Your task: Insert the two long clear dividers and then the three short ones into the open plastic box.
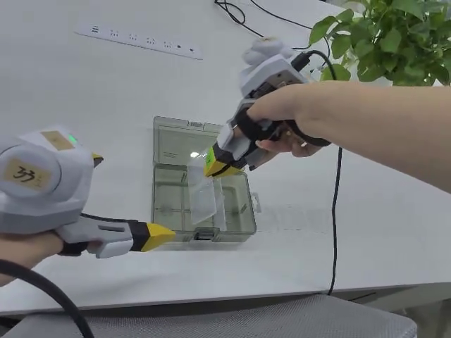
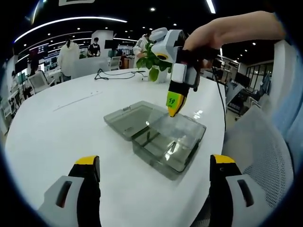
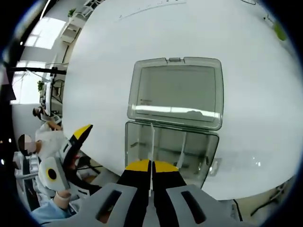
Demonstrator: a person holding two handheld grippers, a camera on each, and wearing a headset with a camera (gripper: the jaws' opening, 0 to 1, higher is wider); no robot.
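A smoky clear plastic box (image 1: 243, 224) lies on the white table with its lid (image 1: 176, 141) folded open at the back. My right gripper (image 1: 220, 169) hangs over the box, shut on a clear divider (image 1: 204, 197) whose lower end reaches down into the base. In the right gripper view the shut jaws (image 3: 151, 165) hold the divider (image 3: 151, 142) edge-on above the box (image 3: 208, 142). My left gripper (image 1: 158, 236) stands open just left of the box's front corner, holding nothing. The left gripper view has its jaws wide apart (image 2: 155, 161), facing the box (image 2: 142, 142) and the right gripper (image 2: 173, 111).
A white power strip (image 1: 137, 40) lies at the back of the table. A green plant (image 1: 394, 35) stands at the back right, and a black cable (image 1: 335, 211) runs over the table's front edge. A grey chair seat (image 1: 282, 320) sits below that edge.
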